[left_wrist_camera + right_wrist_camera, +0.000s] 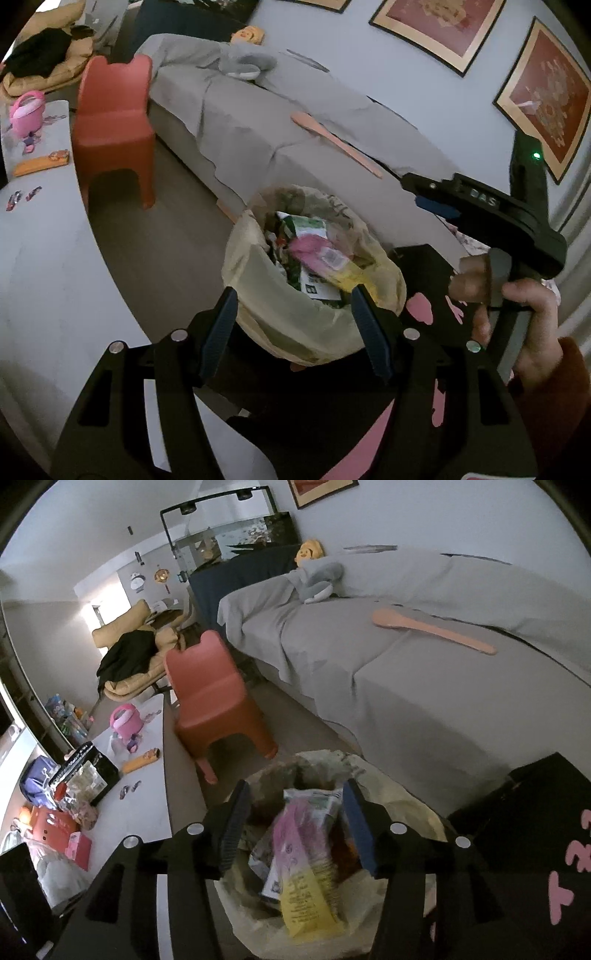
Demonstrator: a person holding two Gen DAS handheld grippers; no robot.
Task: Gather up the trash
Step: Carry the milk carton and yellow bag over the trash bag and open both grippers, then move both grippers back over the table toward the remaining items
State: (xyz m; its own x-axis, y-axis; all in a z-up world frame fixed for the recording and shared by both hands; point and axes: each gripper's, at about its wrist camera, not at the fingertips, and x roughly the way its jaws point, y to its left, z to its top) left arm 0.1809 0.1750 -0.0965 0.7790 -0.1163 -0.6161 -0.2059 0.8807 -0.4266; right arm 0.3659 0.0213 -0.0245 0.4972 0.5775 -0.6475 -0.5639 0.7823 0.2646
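A trash bin lined with a pale yellow bag (291,321) stands on the floor, full of wrappers. A pink and yellow wrapper (325,258) lies on top of the trash. My left gripper (295,306) is open and empty, hovering just above the bin's near rim. My right gripper (295,812) is open over the bin, the same pink and yellow wrapper (303,871) lying loose below and between its fingers, not pinched. The right gripper also shows in the left wrist view (436,199), to the right of the bin, held by a hand.
A grey-covered bed (295,129) with a pink long-handled paddle (332,142) lies behind the bin. A red child's chair (110,125) stands left of it. A white table (136,786) at left holds a pink toy, boxes and small items. A black box (535,805) sits at right.
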